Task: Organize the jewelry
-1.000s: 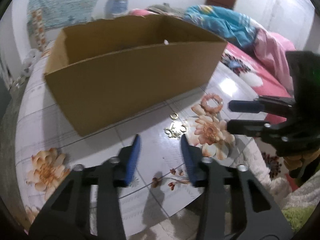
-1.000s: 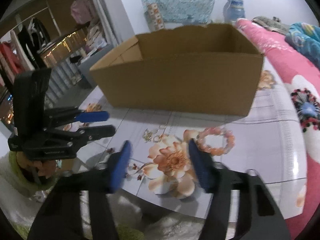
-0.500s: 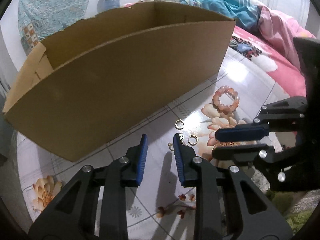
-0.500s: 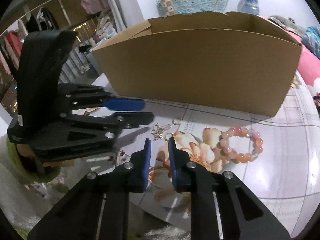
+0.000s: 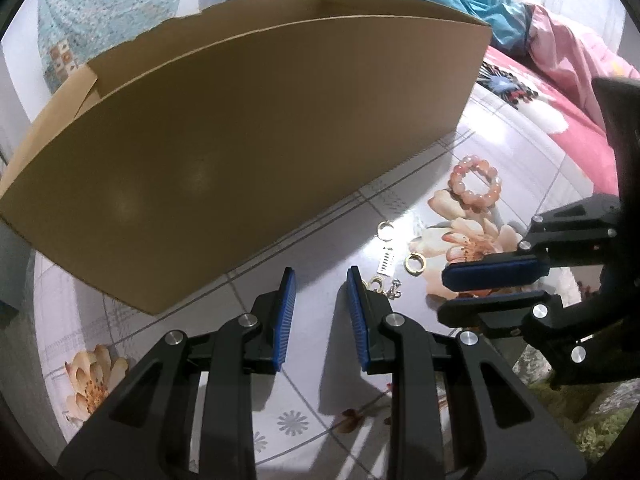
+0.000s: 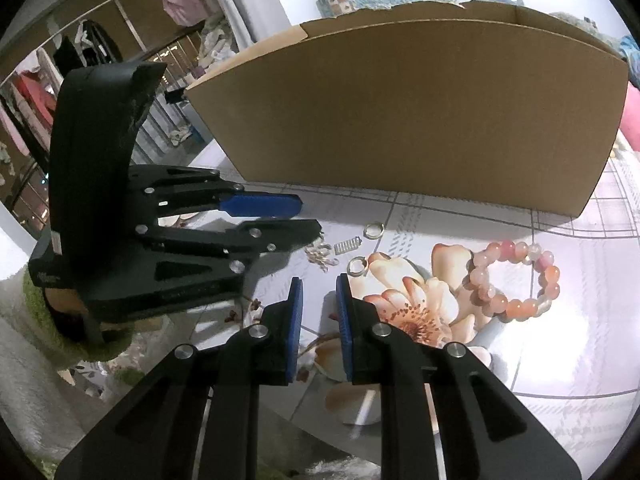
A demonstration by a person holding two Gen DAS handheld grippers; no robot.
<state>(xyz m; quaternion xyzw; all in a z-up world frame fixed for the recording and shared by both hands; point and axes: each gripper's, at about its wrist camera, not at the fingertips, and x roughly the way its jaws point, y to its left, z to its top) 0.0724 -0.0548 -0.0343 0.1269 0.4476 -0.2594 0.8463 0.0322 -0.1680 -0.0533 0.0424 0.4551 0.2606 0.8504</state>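
Left wrist view: we should steer the left claw (image 5: 320, 276), parted and empty, right onto the small earrings (image 5: 414, 263) on the worktop (image 5: 304, 408); it tilts steeply down

Right wrist view: the right claw (image 6: 319, 282), narrowed, empty, angles down beside the bead bracelet (image 6: 516, 276)

surface: floral tablecloth (image 6: 580, 360) | on it: cardboard box (image 5: 248, 168), bead bracelet (image 6: 512, 276), gold rings (image 5: 414, 263)

Cardboard box (image 5: 256, 152) walls off tabletop (image 5: 320, 420) ahead.
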